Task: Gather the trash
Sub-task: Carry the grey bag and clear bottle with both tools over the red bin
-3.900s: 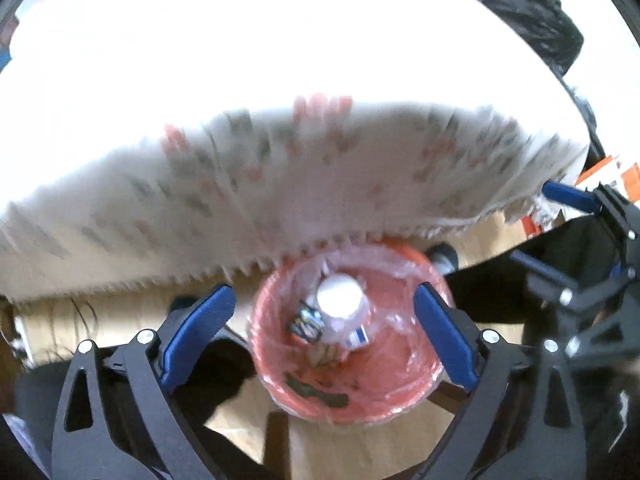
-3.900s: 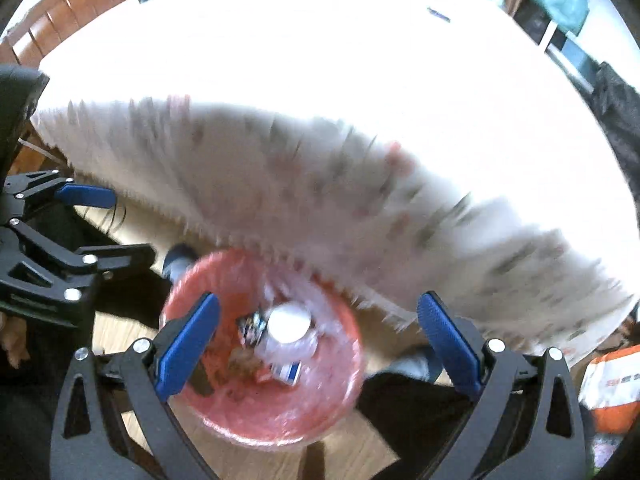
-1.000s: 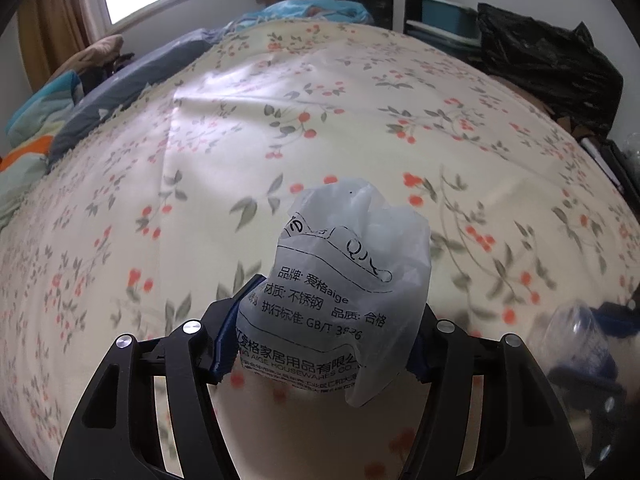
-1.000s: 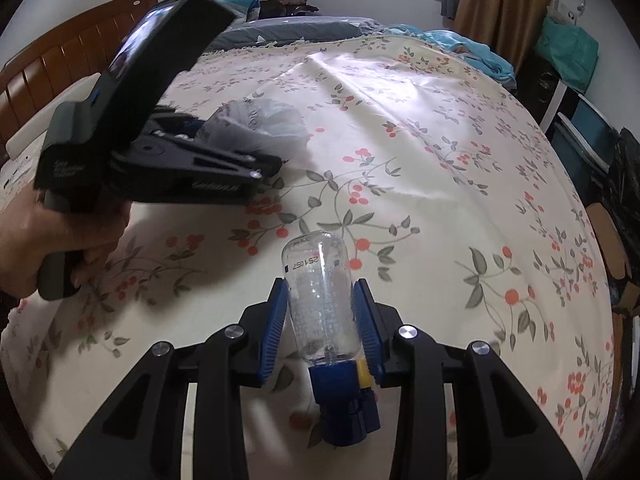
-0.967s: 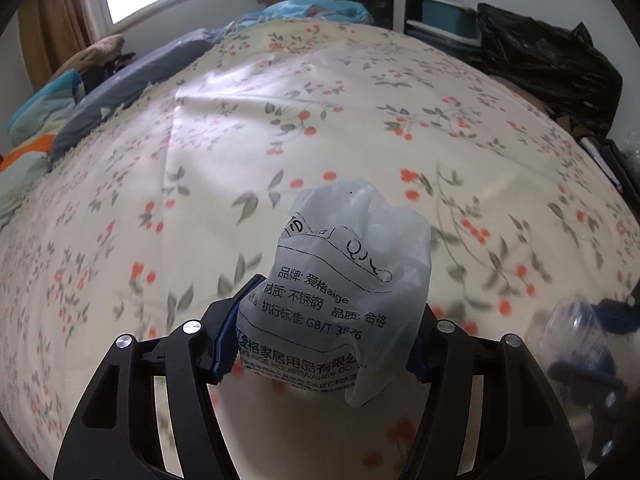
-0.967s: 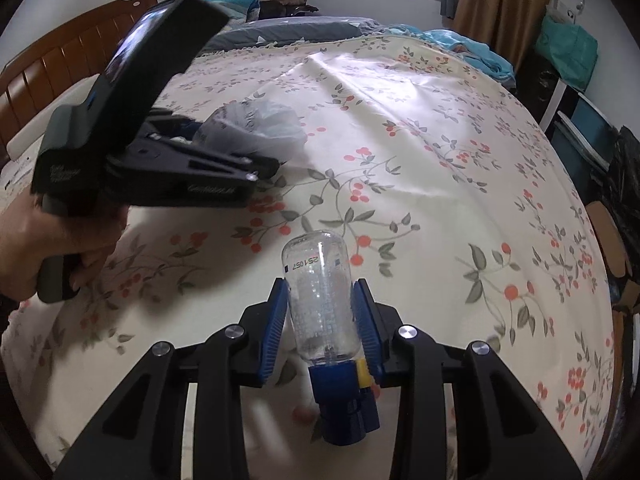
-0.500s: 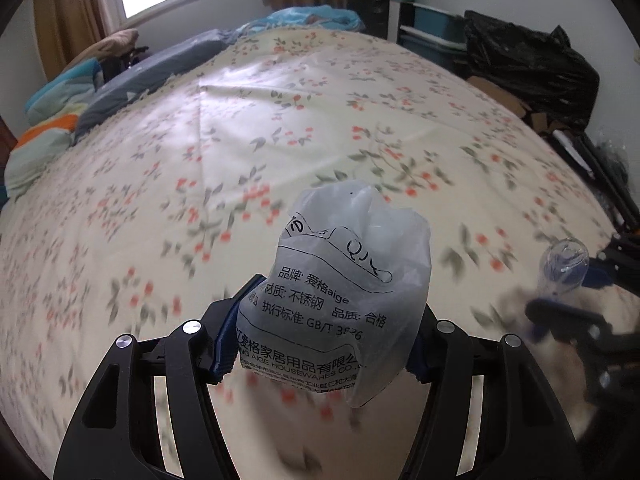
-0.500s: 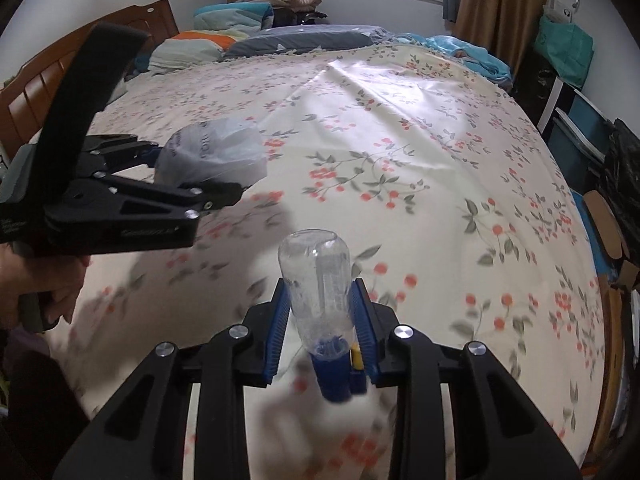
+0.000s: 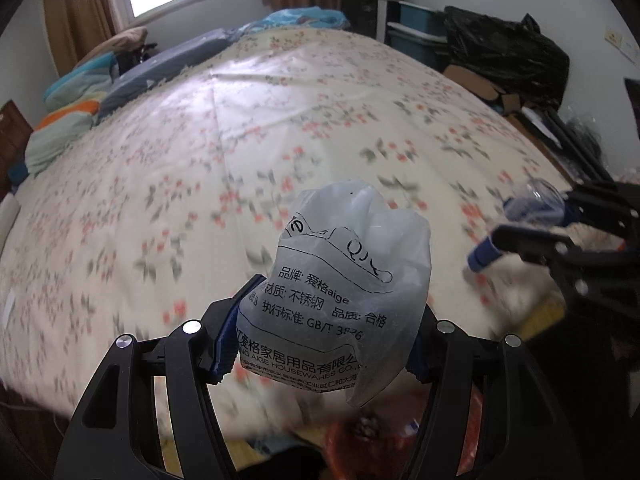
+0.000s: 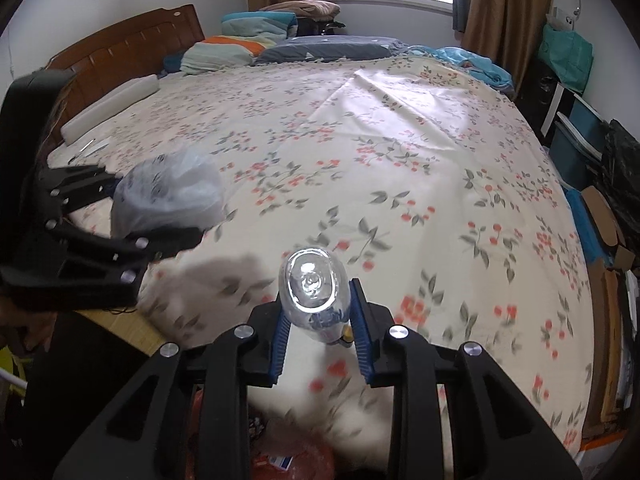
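Observation:
A crumpled clear plastic bag (image 9: pixel 352 280) with black print is clamped in my left gripper (image 9: pixel 332 320), which is shut on it. A small clear bottle (image 10: pixel 314 292) with a blue cap sits between the blue pads of my right gripper (image 10: pixel 316 312); its jaws are closing and squeeze the bottle, whose base faces the camera. Both grippers hover over the foot edge of the bed. The left wrist view shows the right gripper (image 9: pixel 548 216) and the bottle (image 9: pixel 536 200) at the right. The red bin (image 9: pixel 360 440) lined with plastic shows below, partly hidden by the fingers.
The floral bedspread (image 10: pixel 400 160) fills both views, with pillows (image 10: pixel 224 52) and a wooden headboard (image 10: pixel 128 52) at the far end. Black bags (image 9: pixel 504 52), blue crates (image 10: pixel 576 152) and cardboard (image 10: pixel 604 208) line the right side. The red bin (image 10: pixel 296 456) holds some litter.
Both grippers have drawn back from the middle of the bed to its foot edge, each still holding its item. The bottle has tipped base-up, and the red bin has come into view below.

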A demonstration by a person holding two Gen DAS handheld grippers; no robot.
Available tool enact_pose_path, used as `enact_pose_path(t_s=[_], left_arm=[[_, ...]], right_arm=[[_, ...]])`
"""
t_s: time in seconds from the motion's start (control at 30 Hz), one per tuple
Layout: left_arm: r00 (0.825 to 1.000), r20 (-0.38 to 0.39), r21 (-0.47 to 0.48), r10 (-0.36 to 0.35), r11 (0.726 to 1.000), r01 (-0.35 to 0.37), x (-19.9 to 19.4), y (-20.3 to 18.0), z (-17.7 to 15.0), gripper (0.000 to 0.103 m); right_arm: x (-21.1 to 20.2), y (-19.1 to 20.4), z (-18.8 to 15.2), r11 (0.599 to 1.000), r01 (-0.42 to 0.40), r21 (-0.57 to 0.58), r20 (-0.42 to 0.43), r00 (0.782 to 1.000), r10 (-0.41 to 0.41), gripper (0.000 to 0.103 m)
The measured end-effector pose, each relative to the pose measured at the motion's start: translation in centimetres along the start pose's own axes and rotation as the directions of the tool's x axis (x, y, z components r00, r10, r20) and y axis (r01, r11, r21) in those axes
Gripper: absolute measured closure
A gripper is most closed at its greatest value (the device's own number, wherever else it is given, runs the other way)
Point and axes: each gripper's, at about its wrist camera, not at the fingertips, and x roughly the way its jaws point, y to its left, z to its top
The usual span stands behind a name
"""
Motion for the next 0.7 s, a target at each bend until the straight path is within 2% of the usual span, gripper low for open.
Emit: enact_pose_path(t_s=[0.43,0.7], left_arm=[[0.998,-0.06,-0.012,-0.036,0.999,0.035,-4.0,-4.2,-9.6,0.04],[0.985,-0.164,-0.009,-0.06,0.998,0.059,-2.6,-4.9,-15.7,0.04]], right_arm=[[-4.0,4.1,-6.9,0.999,-0.05,-0.015,-0.028,0.998,0.05,0.076],[-2.8,6.3,-12.1,0.997,-0.072,0.003,-0.102,0.992,0.072,0.076]])
